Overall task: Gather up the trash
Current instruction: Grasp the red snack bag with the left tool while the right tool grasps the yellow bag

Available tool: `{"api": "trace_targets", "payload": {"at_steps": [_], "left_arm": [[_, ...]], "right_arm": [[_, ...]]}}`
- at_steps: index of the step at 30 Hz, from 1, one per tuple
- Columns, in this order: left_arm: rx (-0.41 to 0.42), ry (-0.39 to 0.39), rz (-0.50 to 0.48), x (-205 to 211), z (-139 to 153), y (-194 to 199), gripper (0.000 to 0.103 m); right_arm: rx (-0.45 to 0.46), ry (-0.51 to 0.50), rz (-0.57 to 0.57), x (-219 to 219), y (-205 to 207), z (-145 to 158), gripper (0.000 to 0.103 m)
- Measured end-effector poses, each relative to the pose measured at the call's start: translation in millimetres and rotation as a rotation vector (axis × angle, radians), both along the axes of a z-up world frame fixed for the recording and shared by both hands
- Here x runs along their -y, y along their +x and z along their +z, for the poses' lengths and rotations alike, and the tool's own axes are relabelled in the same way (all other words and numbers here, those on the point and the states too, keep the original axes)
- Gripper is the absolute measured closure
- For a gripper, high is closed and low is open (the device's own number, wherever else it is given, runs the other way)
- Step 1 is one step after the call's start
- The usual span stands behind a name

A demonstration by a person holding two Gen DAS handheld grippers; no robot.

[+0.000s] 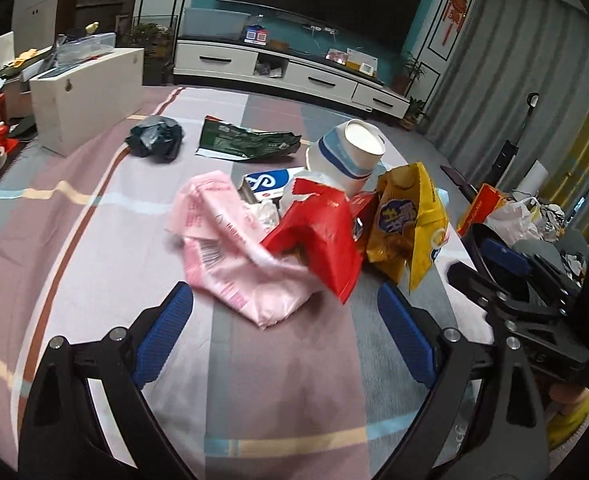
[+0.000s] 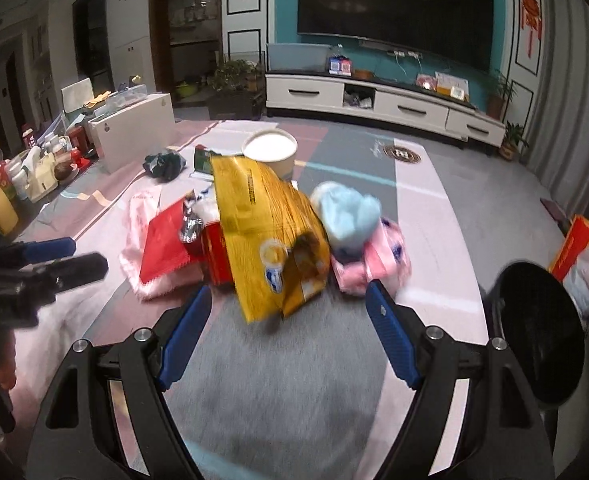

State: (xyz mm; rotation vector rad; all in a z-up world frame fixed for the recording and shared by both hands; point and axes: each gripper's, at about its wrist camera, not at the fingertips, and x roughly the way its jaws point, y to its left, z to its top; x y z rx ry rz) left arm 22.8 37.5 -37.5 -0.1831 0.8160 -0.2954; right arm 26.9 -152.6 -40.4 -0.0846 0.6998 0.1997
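Note:
A heap of trash lies on the striped cloth. In the left wrist view: a pink plastic bag [image 1: 234, 252], a red wrapper [image 1: 318, 236], a yellow snack bag [image 1: 410, 224], a tipped paper cup [image 1: 350, 152], a green bag [image 1: 246, 140] and a dark crumpled bag [image 1: 156, 138]. My left gripper [image 1: 286, 300] is open, just short of the pink bag. In the right wrist view my right gripper [image 2: 288, 300] is open, its jaws either side of the yellow snack bag [image 2: 270, 236]. Beside it lie the red wrapper [image 2: 162, 240], a blue wad [image 2: 348, 216] and a pink packet [image 2: 378, 264].
A black bin [image 2: 542, 336] stands at the right table edge, with more bags behind it. A white box [image 1: 86, 96] and bottles and jars [image 2: 10, 188] crowd the left side. My left gripper also shows in the right wrist view [image 2: 60, 258].

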Motion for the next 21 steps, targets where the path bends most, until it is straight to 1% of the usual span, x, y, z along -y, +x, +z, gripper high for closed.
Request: {"api": "trace_targets", "payload": {"at_steps": [3, 6, 8, 9, 10, 11, 12, 14, 17, 18, 19, 21], "left_arm": [[-0.004, -0.016, -0.011, 0, -3, 6, 0.010], [-0.008, -0.014, -0.013, -1, -5, 10, 0.010], [-0.008, -0.015, -0.021, 0, -6, 13, 0.010], [-0.007, -0.015, -0.025, 1, -5, 15, 0.010], [-0.006, -0.016, -0.031, 2, -5, 17, 0.010], [-0.004, -0.017, -0.034, 2, -5, 18, 0.010], [0.001, -0.017, -0.040, 4, -5, 20, 0.010], [0.006, -0.019, -0.048, 7, -4, 22, 0.010], [0.013, -0.016, -0.065, 15, -3, 26, 0.011], [0.017, -0.005, -0.071, 19, -3, 28, 0.013], [0.019, 0.003, -0.073, 21, -3, 30, 0.015], [0.020, 0.026, -0.070, 26, -4, 33, 0.021]], "right_arm": [[0.000, 0.000, 0.016, -6, 18, -3, 0.025], [0.009, -0.011, 0.029, -14, 33, -7, 0.025], [-0.002, -0.016, 0.033, -16, 41, -12, 0.025], [-0.004, -0.018, 0.033, -17, 42, -14, 0.036], [-0.007, -0.025, 0.036, -18, 42, -15, 0.043], [-0.003, -0.029, 0.038, -18, 41, -15, 0.048], [-0.004, -0.024, 0.040, -17, 39, -14, 0.056], [-0.002, 0.001, 0.051, -12, 34, -12, 0.065], [0.038, 0.025, 0.049, -3, 20, -1, 0.070], [0.047, 0.037, 0.046, -1, 17, 3, 0.070], [0.060, 0.072, 0.041, 6, 11, 10, 0.070], [0.077, 0.116, 0.021, 16, 1, 20, 0.070]]}}
